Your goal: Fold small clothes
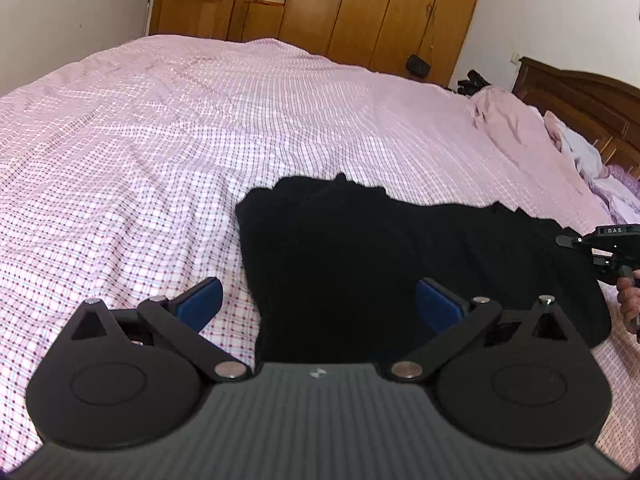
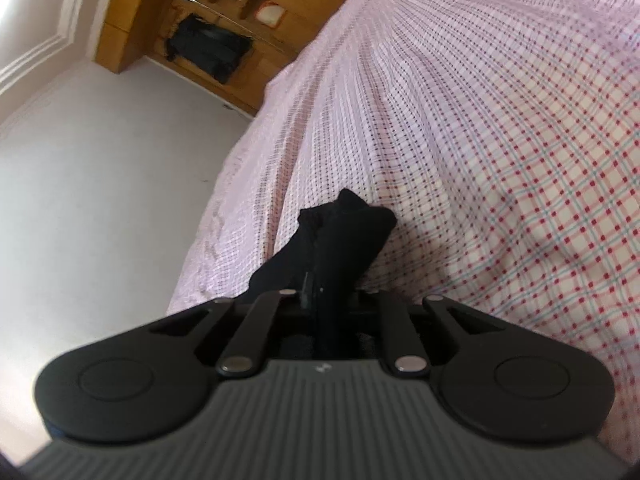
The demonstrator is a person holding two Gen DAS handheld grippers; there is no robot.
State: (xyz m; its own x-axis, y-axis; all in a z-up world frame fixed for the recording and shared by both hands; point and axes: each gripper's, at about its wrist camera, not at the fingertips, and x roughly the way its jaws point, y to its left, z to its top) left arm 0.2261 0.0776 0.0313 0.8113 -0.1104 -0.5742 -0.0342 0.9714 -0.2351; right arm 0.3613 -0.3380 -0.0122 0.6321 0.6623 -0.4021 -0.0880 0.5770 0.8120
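A black garment (image 1: 384,256) lies spread on the pink checked bedsheet (image 1: 160,140). My left gripper (image 1: 320,300) is open, its blue pads (image 1: 200,300) wide apart above the garment's near left edge, holding nothing. My right gripper (image 2: 326,296) is shut on a bunched fold of the black garment (image 2: 340,232), which sticks out past the hidden fingertips over the sheet (image 2: 500,140). The right gripper also shows in the left wrist view (image 1: 596,248) at the garment's right edge, held by a hand.
A heap of pink and lilac bedding (image 1: 560,148) lies by the dark wooden headboard (image 1: 580,96) at the right. A wooden wardrobe (image 1: 320,0) stands beyond the bed. The bed's edge and a white wall (image 2: 100,200) show in the right wrist view.
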